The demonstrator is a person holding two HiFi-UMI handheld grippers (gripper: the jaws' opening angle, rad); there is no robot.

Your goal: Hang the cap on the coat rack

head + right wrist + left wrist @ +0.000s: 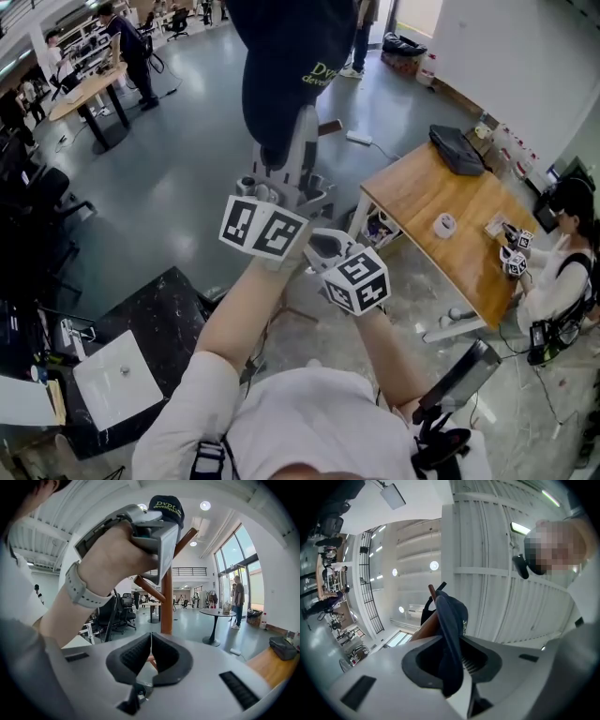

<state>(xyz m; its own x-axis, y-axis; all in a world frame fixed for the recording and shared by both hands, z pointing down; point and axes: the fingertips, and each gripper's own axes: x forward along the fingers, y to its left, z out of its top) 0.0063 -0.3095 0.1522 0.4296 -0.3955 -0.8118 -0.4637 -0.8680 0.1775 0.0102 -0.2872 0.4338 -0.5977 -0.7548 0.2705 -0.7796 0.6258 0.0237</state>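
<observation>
A dark navy cap [291,56] with yellow-green lettering hangs on top of the wooden coat rack [166,602]. My left gripper [284,155] is raised steeply under it. In the left gripper view the cap's [452,620] brim lies between the jaws of the left gripper [452,660]. The pads stand apart from the brim, so that gripper is open. A brown rack peg [426,627] shows behind the cap. My right gripper [323,248] sits lower and beside the left one. In its own view the right gripper [151,651] is shut on nothing and faces the rack's pole.
A wooden table [469,272] stands to the right, with a tape roll [443,225] and a black bag [457,148] on it. A person [562,272] sits at its far end. A black cabinet [159,319] is at lower left. A round table [216,613] stands beyond the rack.
</observation>
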